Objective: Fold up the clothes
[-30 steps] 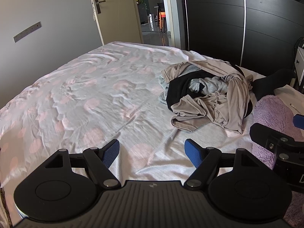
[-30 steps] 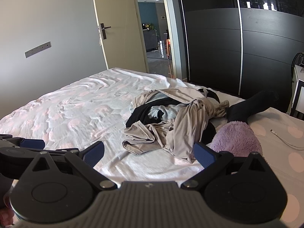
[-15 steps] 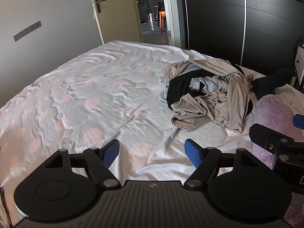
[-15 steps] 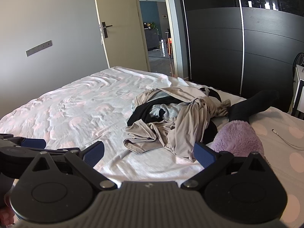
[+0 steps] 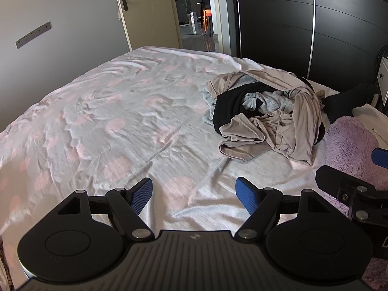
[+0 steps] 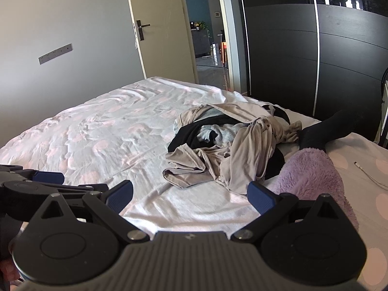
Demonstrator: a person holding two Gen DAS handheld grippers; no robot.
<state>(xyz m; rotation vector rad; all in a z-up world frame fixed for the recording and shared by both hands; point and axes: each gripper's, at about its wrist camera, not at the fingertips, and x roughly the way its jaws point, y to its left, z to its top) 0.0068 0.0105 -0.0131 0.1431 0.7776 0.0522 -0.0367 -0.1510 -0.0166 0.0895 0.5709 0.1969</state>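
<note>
A crumpled heap of clothes (image 5: 266, 114) (image 6: 230, 150), beige, black and grey garments tangled together, lies on the bed's right half. My left gripper (image 5: 195, 195) hovers open over the near part of the sheet, short and left of the heap, nothing between its blue pads. My right gripper (image 6: 191, 197) is open too, its fingers spread just short of the heap's near beige edge. The right gripper's fingers (image 5: 349, 184) show at the right edge of the left wrist view. In the right wrist view the left gripper's finger (image 6: 46, 177) shows at the left edge.
The bed (image 5: 109, 121) has a white sheet with pale pink dots. A fluffy purple blanket (image 6: 312, 177) lies right of the heap, a black garment (image 6: 327, 128) beyond it, a white cable (image 6: 368, 172) further right. A dark wardrobe (image 5: 303, 29) and an open door (image 6: 160, 29) stand behind.
Both views have shifted only slightly, with the right wrist view tilting a little so the heap sits lower. Both grippers stay open and nothing on the bed has moved.
</note>
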